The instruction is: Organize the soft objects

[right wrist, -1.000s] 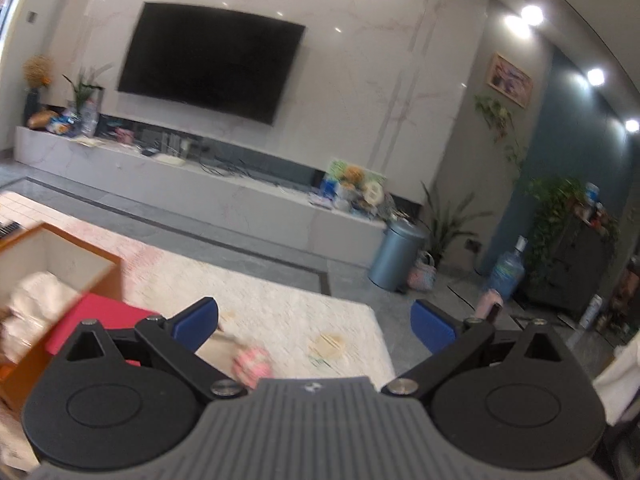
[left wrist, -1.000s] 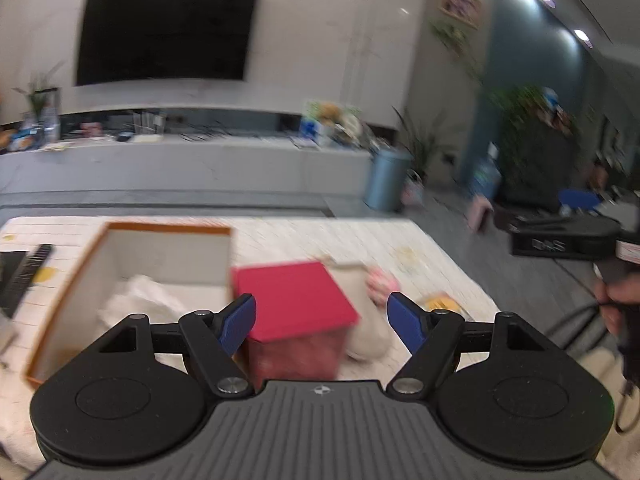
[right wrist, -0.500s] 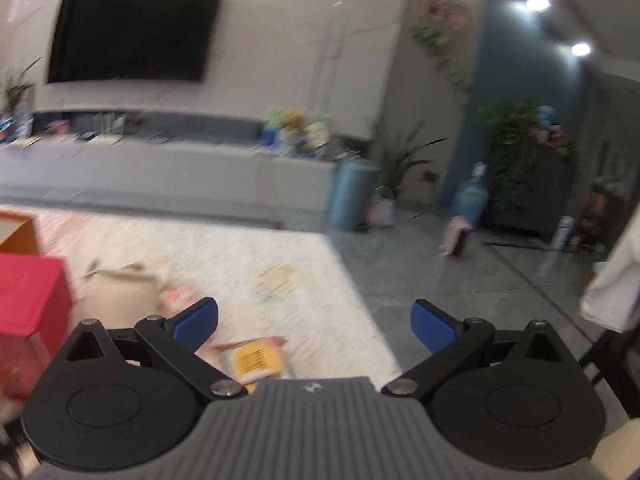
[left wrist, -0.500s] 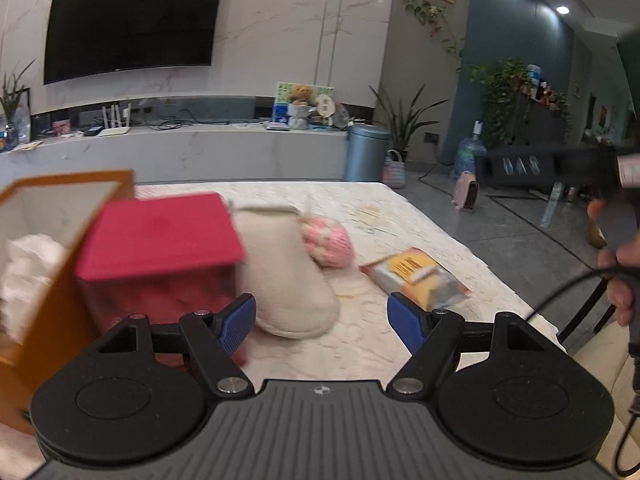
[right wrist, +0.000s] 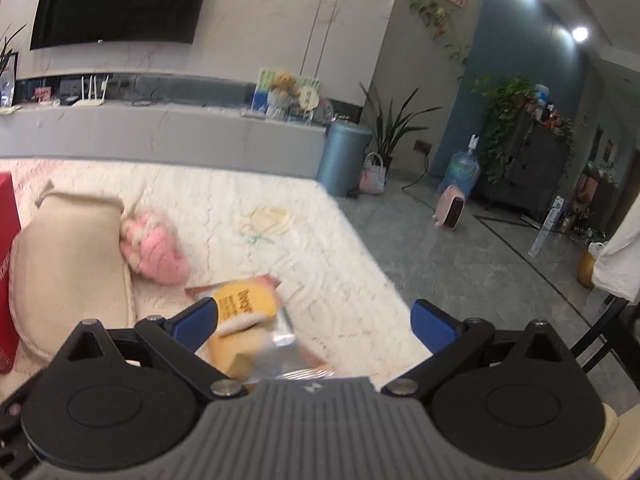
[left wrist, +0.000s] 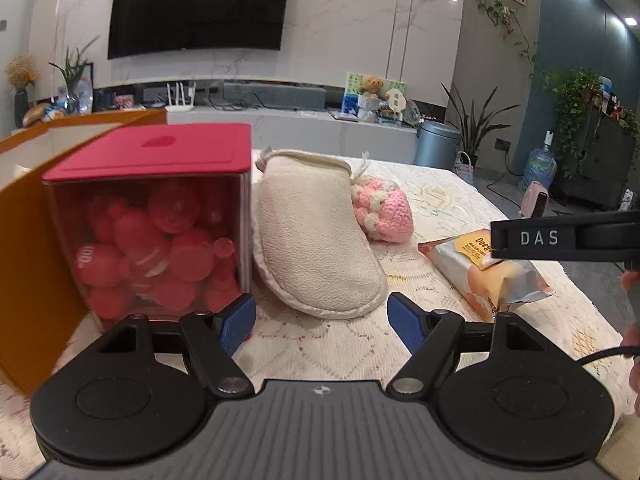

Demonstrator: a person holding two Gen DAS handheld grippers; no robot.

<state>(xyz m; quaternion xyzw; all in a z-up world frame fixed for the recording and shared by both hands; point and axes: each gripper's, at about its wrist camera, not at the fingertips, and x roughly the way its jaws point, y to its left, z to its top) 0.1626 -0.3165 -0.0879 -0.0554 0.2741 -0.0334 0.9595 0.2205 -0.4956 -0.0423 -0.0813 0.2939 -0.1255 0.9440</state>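
Here, then, each thing in turn.
Cream mitt (left wrist: 316, 236): lies flat on the lace-covered table (left wrist: 360, 344), its left edge touching the clear box. Judged soft, light and floppy; it will sag from any single pinch, so the bound rim at the near, rounded end looks the best hold.
Pink knitted berry (left wrist: 386, 212): rests against the mitt's far right side. Judged squashy and very light; a pinch across its middle should do.
Wrapped cake (right wrist: 244, 320): foil packet near the table's right edge. Likely slippery and crushable, so the crimped end seam is safer than the body.
Left gripper (left wrist: 322, 318): released, nothing between its blue pads, hanging low just short of the mitt's near end.
Right gripper (right wrist: 316, 320): spread wide above the wrapped cake; its left pad overlaps the packet in view, but the blurred frame shows no clamp.
Clear box with red lid (left wrist: 156, 220): full of pink balls, hard-walled, just beside the left pad.
Orange box (left wrist: 24, 280): open carton behind and left of the clear box.
Room: free cloth lies between mitt and packet; the floor drops off right of the packet, and the two grippers stand near each other.
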